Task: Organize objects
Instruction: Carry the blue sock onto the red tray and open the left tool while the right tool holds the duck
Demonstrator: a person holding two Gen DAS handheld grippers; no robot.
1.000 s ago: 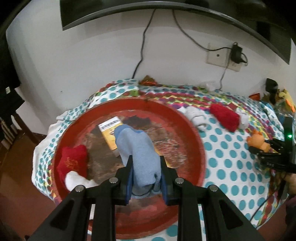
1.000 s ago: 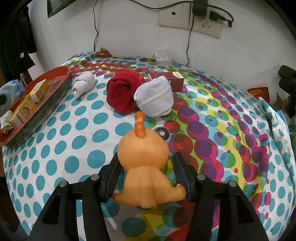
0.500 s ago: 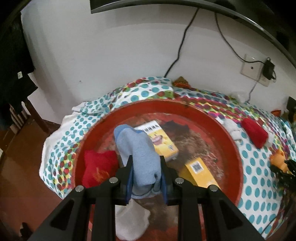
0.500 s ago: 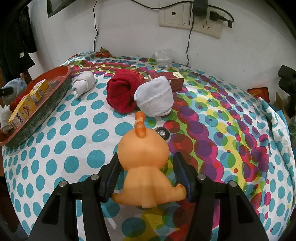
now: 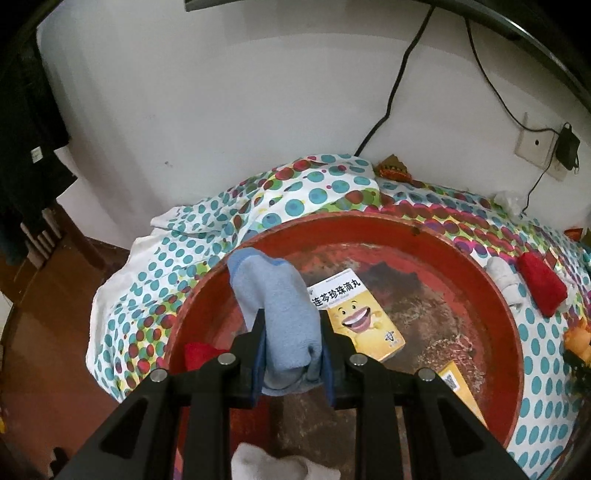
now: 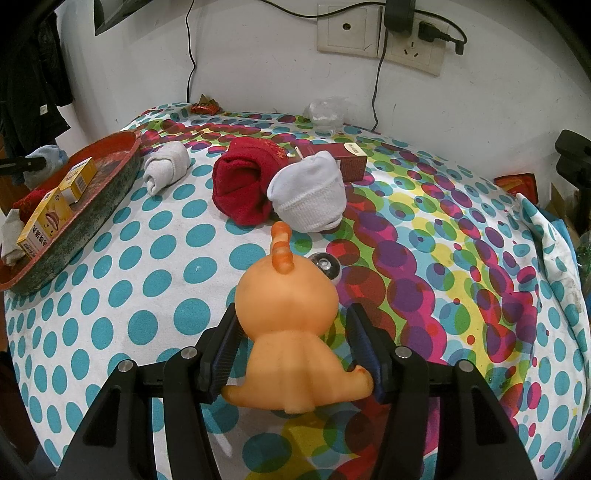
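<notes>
Blue sock (image 5: 280,314), clamped in the left gripper's (image 5: 291,354) fingers above the red tray (image 5: 509,317), awaits release there, while the right gripper (image 6: 291,354) grips an orange toy (image 6: 291,332) on the desk.

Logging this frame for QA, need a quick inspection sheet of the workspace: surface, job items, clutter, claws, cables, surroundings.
Surface: table under a polka-dot cloth, rumpled at the far corner.
Job's things: red tray holds two yellow boxes, a red sock and a white sock; on the cloth lie a rolled white sock, a red sock, a white sock and a dark red box.
Clutter: candy wrapper, crumpled clear plastic, small round shiny object.
Claws: left claw shut on blue sock over the tray; right claw astride orange toy, grip unclear.
Cables: black leads on the wall, charger in socket.
Surroundings: white wall, dark clothing at left.
</notes>
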